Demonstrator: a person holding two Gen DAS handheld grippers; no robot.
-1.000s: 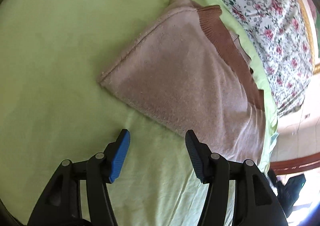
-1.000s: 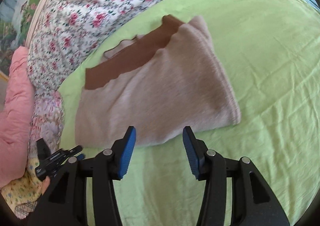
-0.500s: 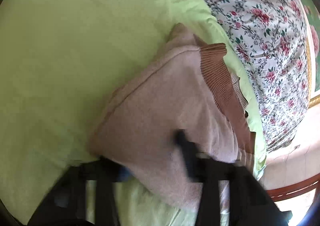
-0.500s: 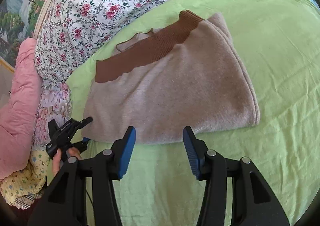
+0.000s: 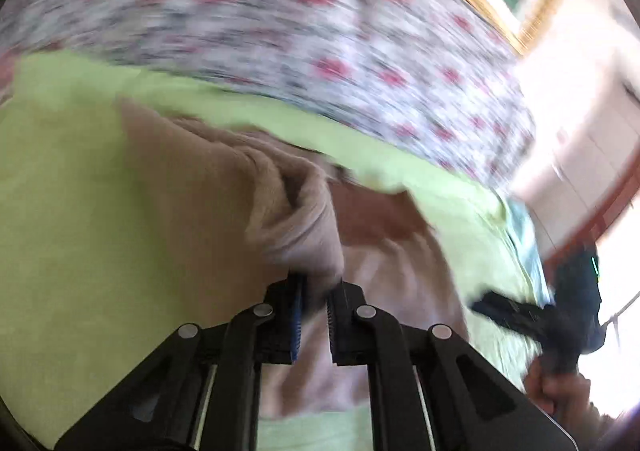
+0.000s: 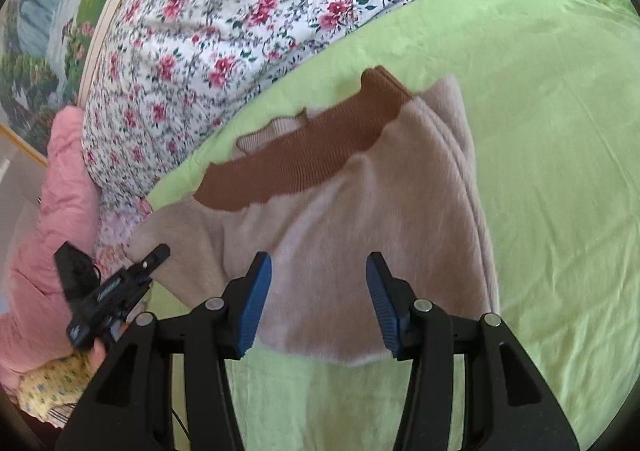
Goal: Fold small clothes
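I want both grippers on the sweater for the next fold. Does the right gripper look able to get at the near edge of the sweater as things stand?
Probably yes. The right gripper is open, and the sweater's near edge lies between its fingers on the green sheet, with nothing over it. The left gripper is shut on another corner, off to one side.

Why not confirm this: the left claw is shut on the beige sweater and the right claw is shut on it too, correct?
Half right. The left claw is shut on the beige sweater; the right claw is open, its jaws apart over the near hem, as the right wrist view shows.
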